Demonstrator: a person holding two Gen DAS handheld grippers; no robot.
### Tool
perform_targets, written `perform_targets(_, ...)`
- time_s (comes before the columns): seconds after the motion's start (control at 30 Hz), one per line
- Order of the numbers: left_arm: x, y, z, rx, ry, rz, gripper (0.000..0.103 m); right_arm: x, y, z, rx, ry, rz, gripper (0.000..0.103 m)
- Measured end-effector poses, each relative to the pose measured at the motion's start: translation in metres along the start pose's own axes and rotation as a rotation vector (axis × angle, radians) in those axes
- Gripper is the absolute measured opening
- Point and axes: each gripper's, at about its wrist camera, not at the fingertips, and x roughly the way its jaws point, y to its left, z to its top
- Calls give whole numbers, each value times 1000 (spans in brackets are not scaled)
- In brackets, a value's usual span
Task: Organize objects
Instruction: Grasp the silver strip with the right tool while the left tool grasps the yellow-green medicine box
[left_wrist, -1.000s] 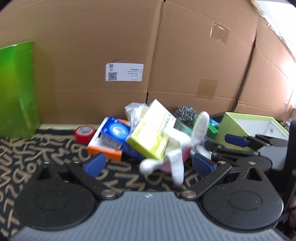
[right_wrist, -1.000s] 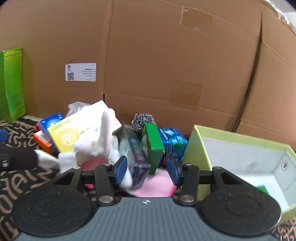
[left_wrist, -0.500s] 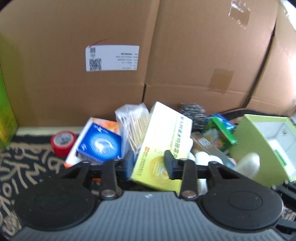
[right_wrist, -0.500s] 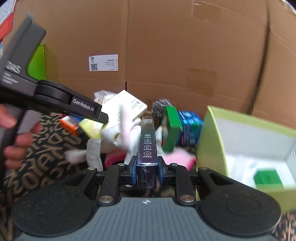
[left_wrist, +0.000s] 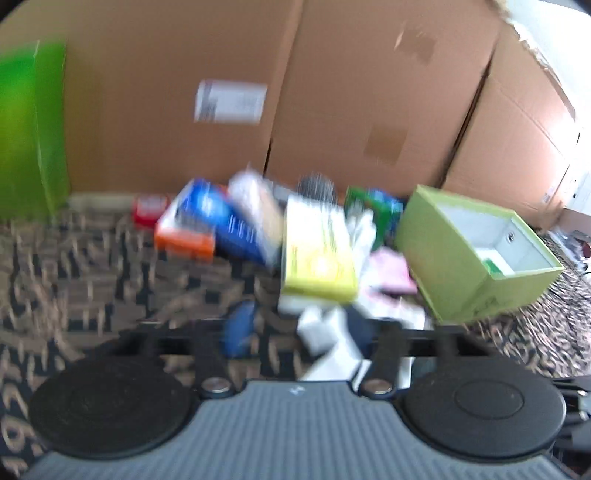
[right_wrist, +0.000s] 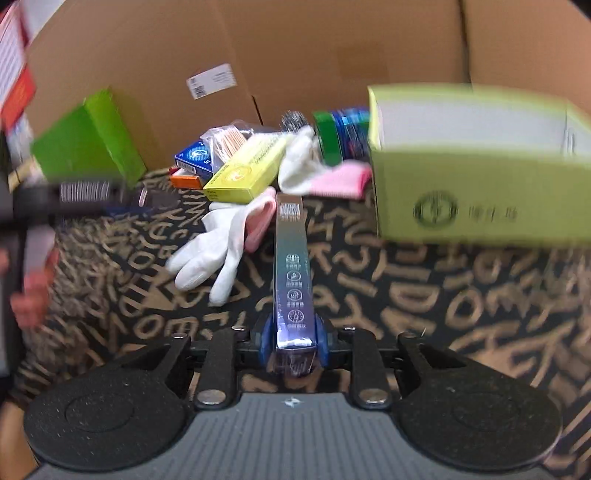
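In the left wrist view, heavily blurred, the left gripper (left_wrist: 299, 328) sits at lower centre with its jaws apart, having just been opening; a white glove (left_wrist: 325, 332) lies between the fingers, and whether the pads touch it I cannot tell. Past it a yellow box (left_wrist: 317, 254) leans in the clutter at centre, and the open light-green box (left_wrist: 476, 251) stands at right on the patterned desk (left_wrist: 92, 266). In the right wrist view, the right gripper (right_wrist: 293, 341) at lower centre is clamped on a long dark-blue box (right_wrist: 293, 273) that points up the frame. The white glove (right_wrist: 218, 247) lies left of centre, the yellow box (right_wrist: 247, 173) above it, the light-green box (right_wrist: 476, 184) at upper right.
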Motion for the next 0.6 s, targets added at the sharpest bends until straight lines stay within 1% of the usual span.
perform_targets(0.07,11,-11,16,51,-16,15,65,0,12,4,-89,-58,-49,33)
perform_targets(0.13,30,-20,29,72,-13,38,66,5,21,9,-160,-83,-100,39)
perform_targets(0.17,44,-23,34,75,7,49,67,13,22,14,-185,-88,-120,44)
perform_targets(0.23,66,-29,38,77,53,42,68,25,22,18,-209,-83,-130,45)
perform_targets(0.27,75,-32,40,84,69,46,69,31,18,22,-198,-69,-121,45)
perform_targets(0.3,82,-36,40,100,76,58,71,35,15,24,-182,-57,-109,45)
perform_targets(0.37,94,-42,39,126,89,91,71,42,11,26,-164,-38,-96,45)
perform_targets(0.43,106,-42,37,123,116,98,70,47,7,28,-153,-28,-84,44)
perform_targets(0.47,109,-40,36,116,139,93,65,49,6,28,-145,-23,-78,37)
perform_targets(0.5,111,-37,35,109,153,78,65,49,4,28,-139,-18,-66,33)
perform_targets(0.53,110,-33,34,107,156,63,65,49,4,27,-137,-11,-58,25)
perform_targets(0.6,100,-29,30,102,178,24,65,45,2,26,-153,-3,-56,25)
